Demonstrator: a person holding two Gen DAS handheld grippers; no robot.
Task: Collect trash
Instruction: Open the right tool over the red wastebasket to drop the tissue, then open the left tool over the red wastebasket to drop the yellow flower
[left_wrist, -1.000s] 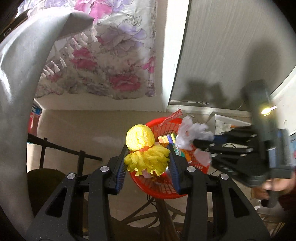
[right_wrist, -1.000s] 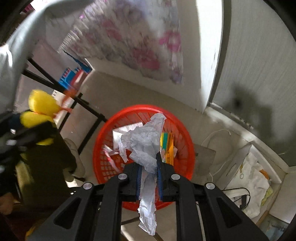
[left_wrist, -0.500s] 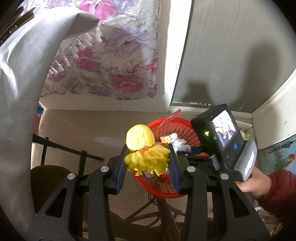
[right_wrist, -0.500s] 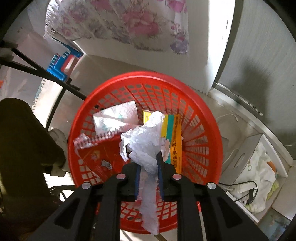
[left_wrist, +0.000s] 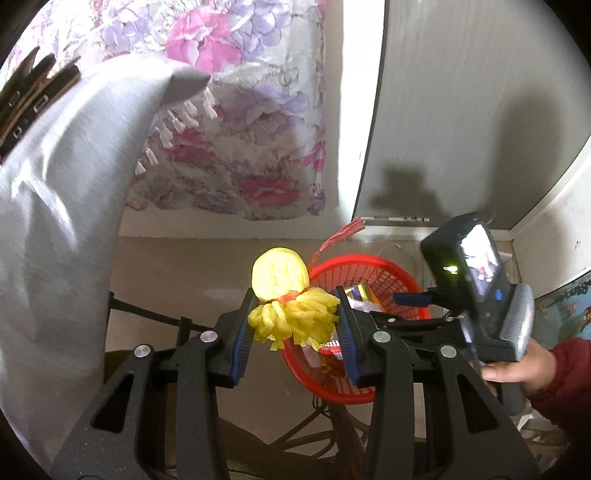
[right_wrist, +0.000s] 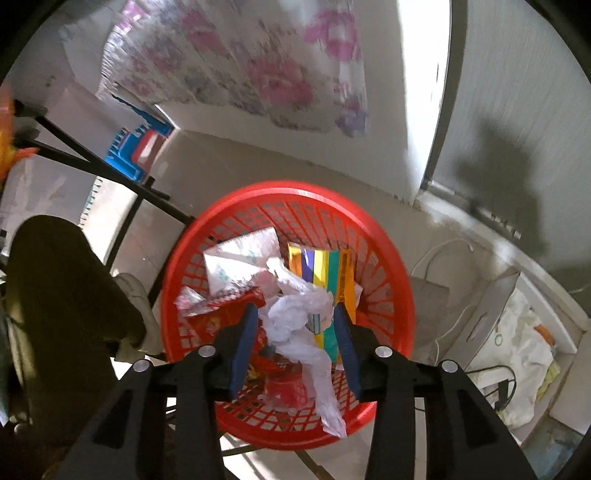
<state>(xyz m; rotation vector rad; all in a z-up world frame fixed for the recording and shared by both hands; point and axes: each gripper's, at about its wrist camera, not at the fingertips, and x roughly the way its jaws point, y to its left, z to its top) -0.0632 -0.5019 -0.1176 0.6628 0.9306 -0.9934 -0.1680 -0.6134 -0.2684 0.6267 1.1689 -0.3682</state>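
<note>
My left gripper (left_wrist: 293, 325) is shut on a yellow foam fruit net (left_wrist: 291, 314) and holds it above the floor, just left of the red mesh basket (left_wrist: 369, 387). My right gripper (right_wrist: 295, 325) is open over the same basket (right_wrist: 291, 195). The crumpled white plastic (right_wrist: 299, 321) hangs loose between its spread fingers and trails down over the wrappers in the basket. The right gripper's body also shows in the left wrist view (left_wrist: 476, 295), over the basket.
The basket holds a colourful striped wrapper (right_wrist: 325, 269), a white packet (right_wrist: 240, 254) and red wrappers (right_wrist: 221, 314). A floral curtain (left_wrist: 236, 129) hangs behind. A grey cloth (left_wrist: 62, 206) is at the left. Black table legs (right_wrist: 92, 166) and my leg (right_wrist: 59, 295) are at the left.
The right gripper has opened over the basket and let go of the white plastic. The left gripper stays shut on the yellow net, nearly still.
</note>
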